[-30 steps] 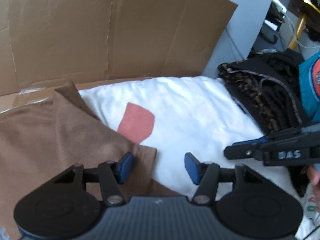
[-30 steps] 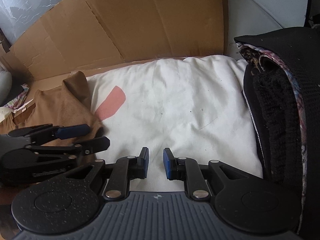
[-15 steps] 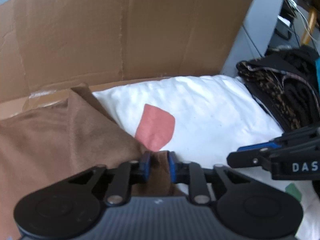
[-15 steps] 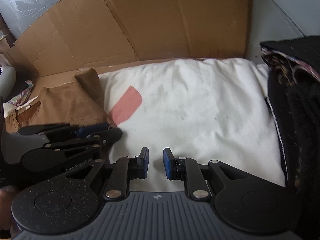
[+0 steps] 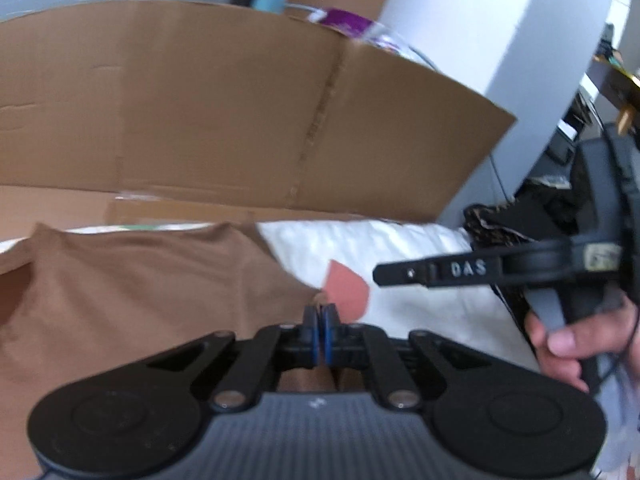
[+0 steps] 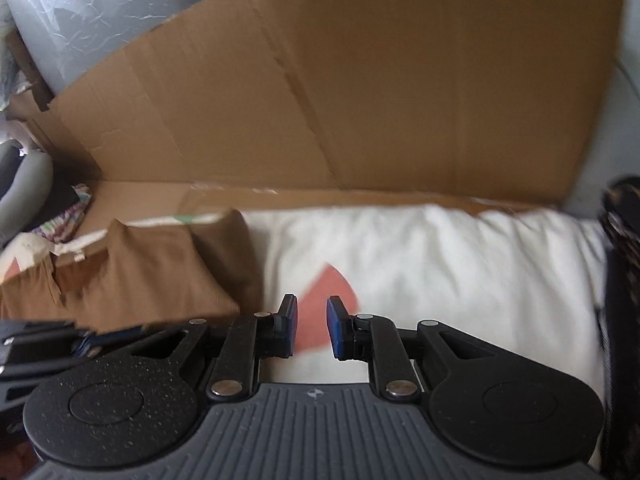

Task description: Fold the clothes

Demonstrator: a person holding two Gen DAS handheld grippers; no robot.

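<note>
- We count two grippers, one brown garment, one white cloth with a single salmon patch, one cardboard sheet and one dark pile of clothes.
- Nearest us, the left gripper (image 5: 319, 322) has its blue fingers (image 5: 309, 330) clenched on the near corner of the brown garment (image 5: 140, 300); a pinch of brown fabric shows between them, pulled up into a peak.
- The right gripper (image 6: 312, 326) has its fingers (image 6: 338, 330) parted by a narrow gap with nothing between them; they hang above the salmon patch (image 6: 320, 312), apart from the fabric. In the left wrist view a hand (image 5: 568, 340) grips its handle.
- The brown garment lies to the left on the white cloth (image 6: 440, 272), spread fairly smooth, with its far edge folded up into a ridge.
- The white cloth is rumpled and covers the surface to the right.
- At the right edge the dark pile of clothes (image 5: 516, 216) lies beside the white cloth.
- Farthest off, the cardboard sheet (image 6: 360, 100) stands upright behind everything.
</note>
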